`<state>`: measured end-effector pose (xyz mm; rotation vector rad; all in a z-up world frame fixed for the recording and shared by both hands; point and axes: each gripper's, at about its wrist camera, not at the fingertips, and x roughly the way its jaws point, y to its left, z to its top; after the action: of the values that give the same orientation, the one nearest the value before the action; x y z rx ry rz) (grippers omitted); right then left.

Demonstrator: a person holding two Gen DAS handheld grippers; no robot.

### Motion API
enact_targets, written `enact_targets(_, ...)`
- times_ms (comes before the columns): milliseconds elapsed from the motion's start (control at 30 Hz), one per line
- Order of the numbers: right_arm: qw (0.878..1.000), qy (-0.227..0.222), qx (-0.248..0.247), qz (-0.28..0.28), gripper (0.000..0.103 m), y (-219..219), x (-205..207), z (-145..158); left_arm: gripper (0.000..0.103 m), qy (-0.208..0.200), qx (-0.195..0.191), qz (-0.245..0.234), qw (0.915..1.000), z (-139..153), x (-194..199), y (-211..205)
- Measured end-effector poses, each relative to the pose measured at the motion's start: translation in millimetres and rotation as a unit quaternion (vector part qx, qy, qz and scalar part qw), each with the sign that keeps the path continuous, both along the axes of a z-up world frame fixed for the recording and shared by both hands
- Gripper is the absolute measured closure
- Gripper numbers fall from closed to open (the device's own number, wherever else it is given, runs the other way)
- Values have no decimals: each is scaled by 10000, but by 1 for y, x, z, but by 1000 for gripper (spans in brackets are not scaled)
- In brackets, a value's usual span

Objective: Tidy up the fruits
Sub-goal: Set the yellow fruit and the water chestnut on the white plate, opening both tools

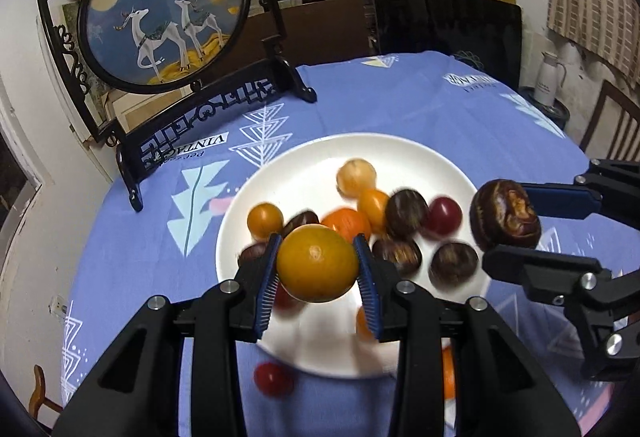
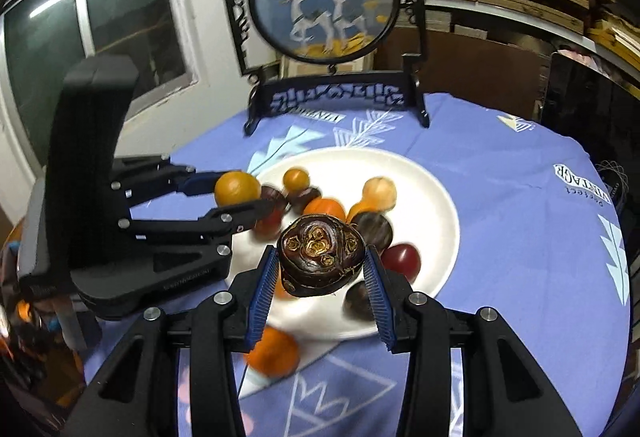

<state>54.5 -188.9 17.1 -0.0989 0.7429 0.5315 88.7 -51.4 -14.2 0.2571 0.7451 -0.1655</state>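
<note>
Fruits look small, round, slippery: my left gripper (image 1: 318, 263) clamps a yellow tomato (image 1: 317, 263) mid-body, my right gripper (image 2: 322, 265) a hard chestnut (image 2: 321, 262).

One white plate (image 1: 400, 153) sits on one blue tablecloth (image 1: 400, 97). Two grippers are in view, the left gripper (image 1: 317, 239) and the right gripper (image 2: 321, 251), each clamping one fruit. There are six dark brown chestnut-like fruits (image 1: 406, 213): five on the plate and one in the right gripper. Of seven yellow-to-orange tomatoes (image 1: 265, 221), five are on the plate, one is on the cloth and one is in the left gripper. Of three red tomatoes (image 1: 444, 217), two are on the plate and one is off it. Blur makes the plate counts approximate. Behind stand one round deer screen (image 1: 164, 9) and one white jug (image 1: 550, 81).
</note>
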Motion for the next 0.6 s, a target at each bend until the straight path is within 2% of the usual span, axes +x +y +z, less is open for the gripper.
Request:
enact_targets(167,9995,-81,158,-272,59,-5,22,-2,68,109,-346,254,9990,2,32,13)
enact_targets(300,9988,36,270,-407,59,-5,43,-9,68,237,-533,426,9974,0,54,21)
enact_targets(600,9978,200,284,-570,59,6,82,-24,67,377,-270,567,9973,-18,83,15)
